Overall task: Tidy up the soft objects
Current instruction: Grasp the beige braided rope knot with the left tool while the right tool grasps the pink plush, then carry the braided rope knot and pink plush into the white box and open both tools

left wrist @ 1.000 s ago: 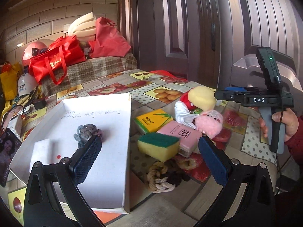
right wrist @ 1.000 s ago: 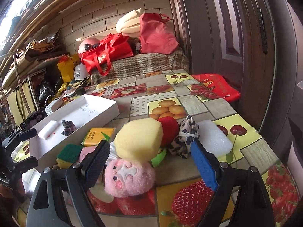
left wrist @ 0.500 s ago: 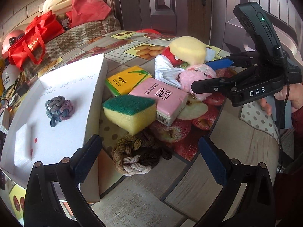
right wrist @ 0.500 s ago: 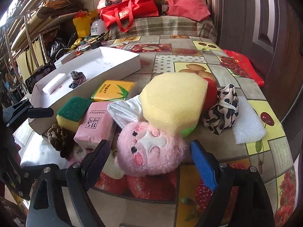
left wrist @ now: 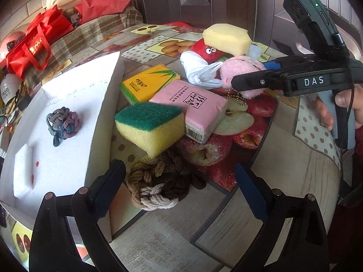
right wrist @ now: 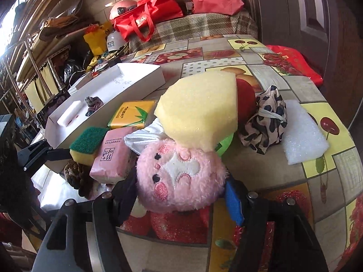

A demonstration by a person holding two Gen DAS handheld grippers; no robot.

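The pink plush toy (right wrist: 179, 176) is flanked by the right gripper (right wrist: 179, 195), whose fingers have just been closing against it; a yellow foam block (right wrist: 199, 113) is pressed against its top. The brown braided cord (left wrist: 156, 181) on the surface (left wrist: 283, 158) is straddled by the left gripper (left wrist: 179, 192), fingers wide apart and just narrowing, with a green-topped sponge (left wrist: 149, 127) and white tray (left wrist: 68, 122) crowded alongside

On the tabletop (left wrist: 172, 238), a tray (left wrist: 99, 104) at frame left holds a knotted cord bundle (left wrist: 63, 123); right of it sit a scouring sponge (left wrist: 150, 127), two tissue packs behind it, and a plush toy (right wrist: 179, 179) at upper right under a foam block (right wrist: 199, 115).
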